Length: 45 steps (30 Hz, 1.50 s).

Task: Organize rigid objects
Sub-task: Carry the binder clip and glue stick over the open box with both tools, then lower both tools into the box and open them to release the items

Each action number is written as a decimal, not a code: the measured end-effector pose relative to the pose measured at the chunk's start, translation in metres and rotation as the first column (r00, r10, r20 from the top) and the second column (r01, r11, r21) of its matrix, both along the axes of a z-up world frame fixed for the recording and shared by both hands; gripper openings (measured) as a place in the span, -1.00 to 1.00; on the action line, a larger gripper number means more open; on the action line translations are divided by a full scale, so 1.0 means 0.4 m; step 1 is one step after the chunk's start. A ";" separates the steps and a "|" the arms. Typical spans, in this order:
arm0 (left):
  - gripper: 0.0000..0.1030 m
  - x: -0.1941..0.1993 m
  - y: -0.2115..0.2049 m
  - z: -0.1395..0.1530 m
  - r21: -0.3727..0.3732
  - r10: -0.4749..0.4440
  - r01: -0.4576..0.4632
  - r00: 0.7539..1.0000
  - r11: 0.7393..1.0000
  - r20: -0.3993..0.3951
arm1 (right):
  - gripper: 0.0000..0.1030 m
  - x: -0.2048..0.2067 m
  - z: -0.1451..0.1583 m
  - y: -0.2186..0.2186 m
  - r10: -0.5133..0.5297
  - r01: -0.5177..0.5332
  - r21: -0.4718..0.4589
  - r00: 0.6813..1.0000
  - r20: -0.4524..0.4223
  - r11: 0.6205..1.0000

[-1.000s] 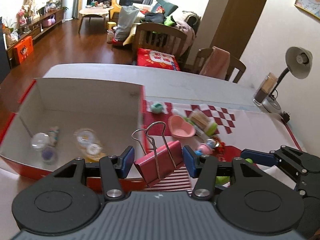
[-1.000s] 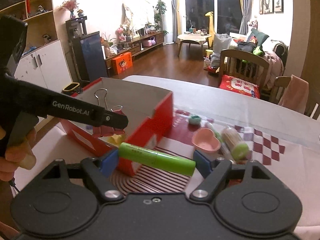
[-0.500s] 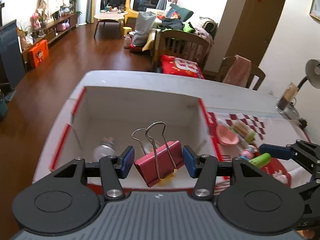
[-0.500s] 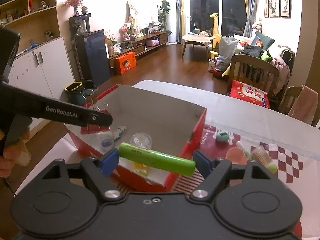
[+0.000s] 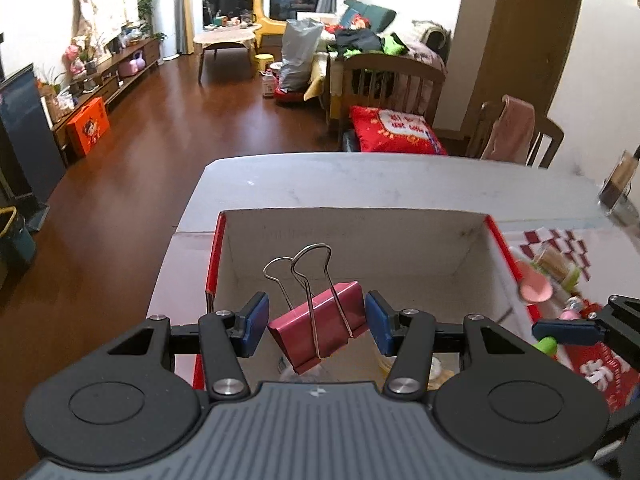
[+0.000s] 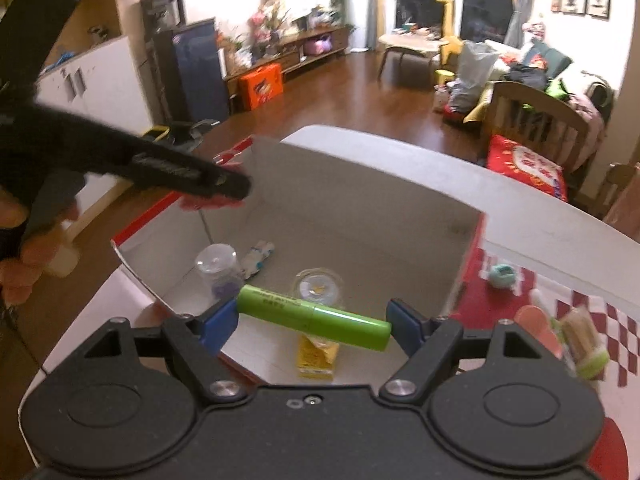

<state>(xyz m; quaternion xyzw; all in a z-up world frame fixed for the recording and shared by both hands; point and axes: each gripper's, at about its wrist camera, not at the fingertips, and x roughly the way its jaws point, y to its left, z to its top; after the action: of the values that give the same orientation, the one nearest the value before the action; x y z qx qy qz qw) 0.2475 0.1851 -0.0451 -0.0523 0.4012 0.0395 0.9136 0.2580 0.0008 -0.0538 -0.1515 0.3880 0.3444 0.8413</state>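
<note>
Left hand-held gripper (image 5: 316, 316): clenched on a red binder clip (image 5: 318, 330), above the box (image 5: 352, 236).
Right hand-held gripper (image 6: 312, 320): grasped a green tube (image 6: 312, 316), over the box's near edge.

Both claws, the left claw (image 5: 316, 322) and the right claw (image 6: 312, 320), now hang over the box (image 6: 360, 216).

Black grippers (image 5: 316, 318), blue pads (image 5: 256, 316)
</note>
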 end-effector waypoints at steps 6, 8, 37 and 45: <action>0.01 0.077 0.014 -0.050 0.000 -0.022 0.022 0.998 1.000 -0.056 | 0.56 0.036 -0.042 0.062 -0.013 0.011 -0.050 0.999 -0.048 0.999; 0.01 0.102 0.013 -0.070 0.008 -0.029 0.030 0.997 1.000 -0.078 | 0.56 0.045 -0.058 0.073 -0.021 0.017 -0.064 0.998 -0.064 0.998; 0.02 0.244 -0.004 -0.240 0.036 -0.100 0.122 0.924 0.992 -0.369 | 0.57 0.103 -0.127 0.089 -0.120 0.098 -0.116 0.971 -0.205 0.988; 0.03 0.256 -0.004 -0.239 0.033 -0.090 0.110 0.923 0.993 -0.374 | 0.57 0.104 -0.126 0.088 -0.131 0.108 -0.116 0.970 -0.205 0.987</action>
<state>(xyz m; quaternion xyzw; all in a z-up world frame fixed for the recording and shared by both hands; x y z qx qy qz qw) 0.3500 0.1834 -0.1406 0.0012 0.5681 0.0129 0.8229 0.2996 0.0362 -0.1043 -0.1340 0.5013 0.2865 0.8054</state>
